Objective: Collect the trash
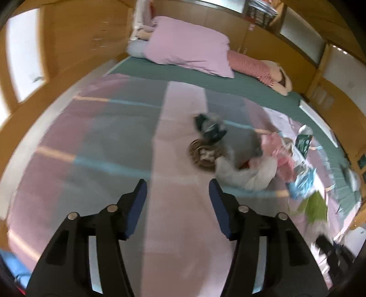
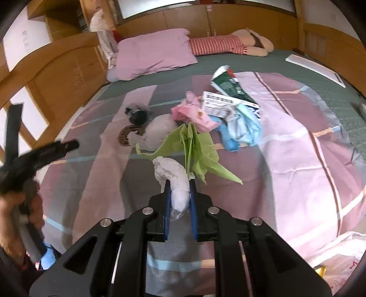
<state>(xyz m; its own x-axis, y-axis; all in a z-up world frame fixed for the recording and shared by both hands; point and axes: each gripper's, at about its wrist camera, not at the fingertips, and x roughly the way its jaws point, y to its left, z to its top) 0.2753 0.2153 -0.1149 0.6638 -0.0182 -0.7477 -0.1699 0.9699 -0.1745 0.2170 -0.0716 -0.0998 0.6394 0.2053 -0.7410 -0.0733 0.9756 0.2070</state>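
The right gripper (image 2: pixel 179 182) pinches white crumpled paper (image 2: pixel 173 180) with green paper (image 2: pixel 194 148); the left gripper (image 1: pixel 178 185), jaws spread and empty, has the remaining litter pile (image 1: pixel 256 164) ahead, rightward.

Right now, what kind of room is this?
A bedroom, most likely: a bed with a striped bedspread, a pink pillow at its head, and wooden cabinets along the wall behind.

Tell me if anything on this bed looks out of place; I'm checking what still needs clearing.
Yes. A heap of litter sits mid-quilt: pink and blue bags, printed cartons, a grey bag. It doesn't belong on bedding. The right gripper already grips a white wad and green paper.
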